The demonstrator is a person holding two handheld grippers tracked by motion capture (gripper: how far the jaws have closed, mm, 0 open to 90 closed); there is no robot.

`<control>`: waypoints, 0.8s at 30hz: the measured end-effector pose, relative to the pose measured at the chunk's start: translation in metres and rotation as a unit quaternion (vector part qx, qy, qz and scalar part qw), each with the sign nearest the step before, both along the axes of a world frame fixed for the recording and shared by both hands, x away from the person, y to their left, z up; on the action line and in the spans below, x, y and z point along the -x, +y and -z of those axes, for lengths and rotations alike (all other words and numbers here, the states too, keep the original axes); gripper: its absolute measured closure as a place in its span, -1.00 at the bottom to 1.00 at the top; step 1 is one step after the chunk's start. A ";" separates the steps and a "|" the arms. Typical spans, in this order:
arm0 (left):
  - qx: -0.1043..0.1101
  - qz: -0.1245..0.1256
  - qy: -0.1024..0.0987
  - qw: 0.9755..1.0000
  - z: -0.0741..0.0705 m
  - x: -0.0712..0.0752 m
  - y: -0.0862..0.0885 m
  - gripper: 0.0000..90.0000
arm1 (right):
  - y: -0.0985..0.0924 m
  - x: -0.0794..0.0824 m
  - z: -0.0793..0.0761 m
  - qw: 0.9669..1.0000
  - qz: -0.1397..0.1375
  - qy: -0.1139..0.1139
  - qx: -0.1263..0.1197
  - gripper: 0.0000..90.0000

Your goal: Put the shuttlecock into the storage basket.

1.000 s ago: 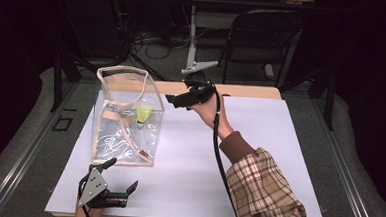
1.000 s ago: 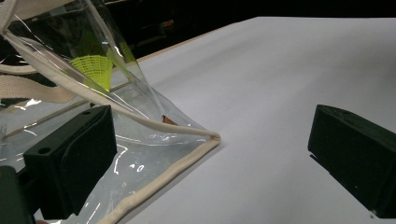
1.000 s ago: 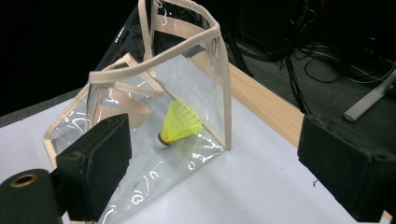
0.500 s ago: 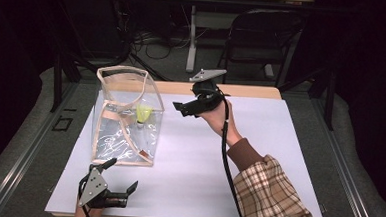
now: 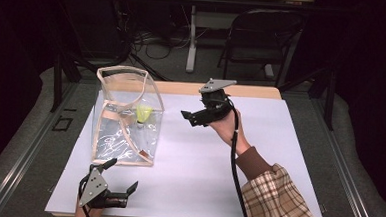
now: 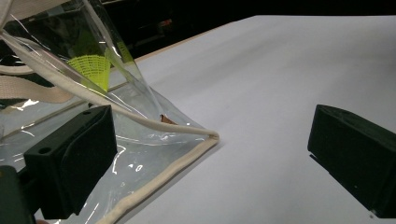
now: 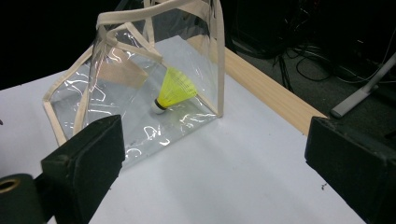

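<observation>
Shuttlecock (image 7: 173, 88) lies inside our clear bag (image 5: 110, 145); both grippers, left (image 5: 121, 177) and right (image 5: 188, 118), hang spread and empty, ready for the bag.

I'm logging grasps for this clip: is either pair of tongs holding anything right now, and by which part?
Nothing is held. The left tongs stand open beside the clear bag; the right tongs are open in the air, apart from it.

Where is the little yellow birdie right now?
The yellow plastic shuttlecock sits inside the clear plastic bag with beige trim, on the left side of the white table in the high view, cork end down near the bag's far wall.
</observation>
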State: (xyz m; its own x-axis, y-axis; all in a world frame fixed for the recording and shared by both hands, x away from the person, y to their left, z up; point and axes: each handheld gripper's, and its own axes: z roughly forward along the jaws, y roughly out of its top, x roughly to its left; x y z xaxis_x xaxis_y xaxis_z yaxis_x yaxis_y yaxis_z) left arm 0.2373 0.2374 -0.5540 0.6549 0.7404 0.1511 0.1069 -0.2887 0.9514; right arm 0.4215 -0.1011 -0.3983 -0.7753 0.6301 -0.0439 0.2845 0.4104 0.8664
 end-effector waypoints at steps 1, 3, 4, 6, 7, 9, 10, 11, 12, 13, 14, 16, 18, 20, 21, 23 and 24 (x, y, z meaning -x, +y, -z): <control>0.000 0.000 0.000 1.000 0.000 0.000 0.000 -0.97 | -0.002 0.001 0.001 1.000 0.000 -0.002 0.000 -0.90; 0.001 -0.001 0.000 1.000 0.000 0.000 0.000 -0.97 | -0.006 0.004 0.002 1.000 0.002 0.000 0.001 -0.91; 0.001 -0.001 0.000 1.000 0.000 0.000 0.001 -0.97 | -0.009 0.005 0.003 1.000 0.003 -0.001 -0.001 -0.91; 0.001 -0.001 0.000 1.000 0.000 0.000 0.001 -0.97 | -0.014 0.008 0.004 1.000 0.005 -0.002 -0.003 -0.91; 0.001 -0.001 0.000 1.000 0.000 0.000 0.000 -0.97 | -0.016 0.009 0.004 1.000 0.006 -0.003 -0.004 -0.91; 0.001 -0.001 0.000 1.000 0.000 0.000 0.000 -0.97 | -0.020 0.012 0.006 1.000 0.007 -0.005 -0.005 -0.91; 0.000 -0.001 -0.001 1.000 0.000 0.000 0.000 -0.97 | -0.022 0.013 0.006 1.000 0.008 -0.005 -0.005 -0.91; -0.001 -0.002 0.000 1.000 0.000 0.000 0.000 -0.97 | -0.023 0.015 0.007 1.000 0.011 -0.007 -0.001 -0.91; 0.000 -0.002 0.000 1.000 0.000 0.000 0.000 -0.97 | -0.024 0.016 0.007 1.000 0.012 -0.011 0.004 -0.91; 0.000 -0.002 0.000 1.000 0.000 0.000 0.000 -0.97 | -0.026 0.018 0.008 1.000 0.012 -0.013 0.005 -0.91; 0.000 -0.003 0.000 1.000 0.000 0.000 0.000 -0.97 | -0.028 0.020 0.008 1.000 0.013 -0.013 0.002 -0.91; 0.000 -0.002 -0.001 1.000 0.000 0.000 0.000 -0.97 | -0.031 0.023 0.009 1.000 0.014 -0.015 0.001 -0.91; -0.001 -0.002 -0.001 1.000 0.000 0.000 0.000 -0.97 | -0.035 0.026 0.010 1.000 0.016 -0.019 0.000 -0.91; 0.000 -0.003 -0.001 1.000 0.000 0.000 0.000 -0.97 | -0.038 0.029 0.011 1.000 0.016 -0.023 0.002 -0.92; 0.000 -0.002 0.000 1.000 0.000 0.000 0.000 -0.97 | -0.039 0.030 0.012 1.000 0.017 -0.024 0.003 -0.92; -0.001 -0.002 0.000 1.000 0.000 0.000 0.000 -0.97 | -0.043 0.033 0.014 1.000 0.017 -0.025 0.001 -0.92; -0.001 -0.002 0.000 1.000 0.000 0.000 0.000 -0.97 | -0.044 0.034 0.015 0.999 0.018 -0.026 0.001 -0.92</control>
